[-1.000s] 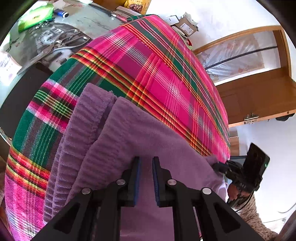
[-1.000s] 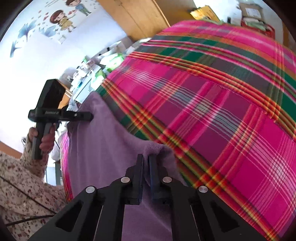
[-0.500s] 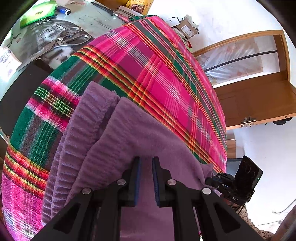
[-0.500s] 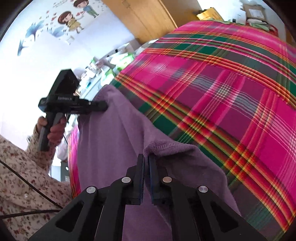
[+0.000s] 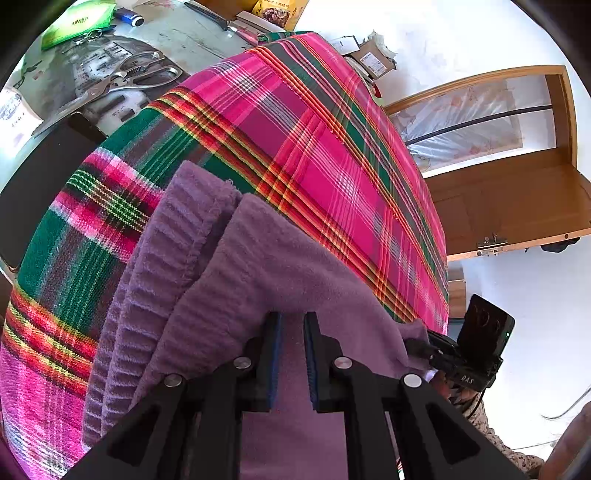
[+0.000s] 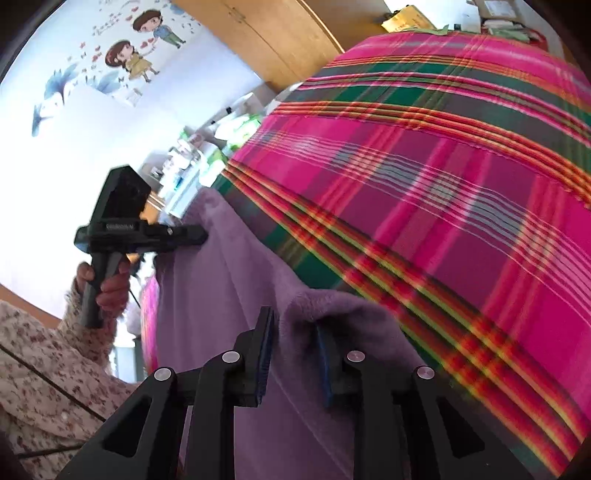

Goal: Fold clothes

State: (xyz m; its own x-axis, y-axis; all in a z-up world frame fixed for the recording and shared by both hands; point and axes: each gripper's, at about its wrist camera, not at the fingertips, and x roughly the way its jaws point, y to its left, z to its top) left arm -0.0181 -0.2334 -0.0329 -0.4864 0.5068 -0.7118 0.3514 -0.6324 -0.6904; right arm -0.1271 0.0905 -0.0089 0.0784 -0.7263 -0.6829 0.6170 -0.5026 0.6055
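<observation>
- The right gripper (image 6: 293, 349) has jaws that have just been opening; they now stand spread, with a raised corner of the purple garment (image 6: 236, 295) humped between them and the left pad clear of the cloth.
- In its own view the left gripper (image 5: 293, 354) has jaws set a narrow gap apart, with purple cloth seen in the gap; whether the pads pinch it I cannot tell.
- The purple garment lies on the plaid cloth (image 5: 295, 147), spreading from the left jaws toward 11 o'clock, where its ribbed band (image 5: 173, 258) is doubled over in two thick layers.
- In the left wrist view the right gripper shows at 3 o'clock from the jaws, at the garment's far corner, with a flowered sleeve (image 5: 491, 428) below it.
- In the right wrist view the left gripper shows at 10 o'clock, its tip at the garment's far edge, the handle gripped by a hand (image 6: 107, 284) in a flowered sleeve.
- The plaid cloth, pink with green, red and yellow stripes, runs away from the garment toward 12 and 2 o'clock in both views.
- Beyond the plaid, at 11 o'clock in the left wrist view, a grey counter (image 5: 184, 37) carries metal scissors (image 5: 136, 74), a green packet (image 5: 77, 22) and a lighter (image 5: 127, 16).
- A wooden door (image 5: 517, 206) stands at 2 o'clock.
- In the right wrist view a wall with cartoon stickers (image 6: 140, 51) fills 10 to 11 o'clock.
</observation>
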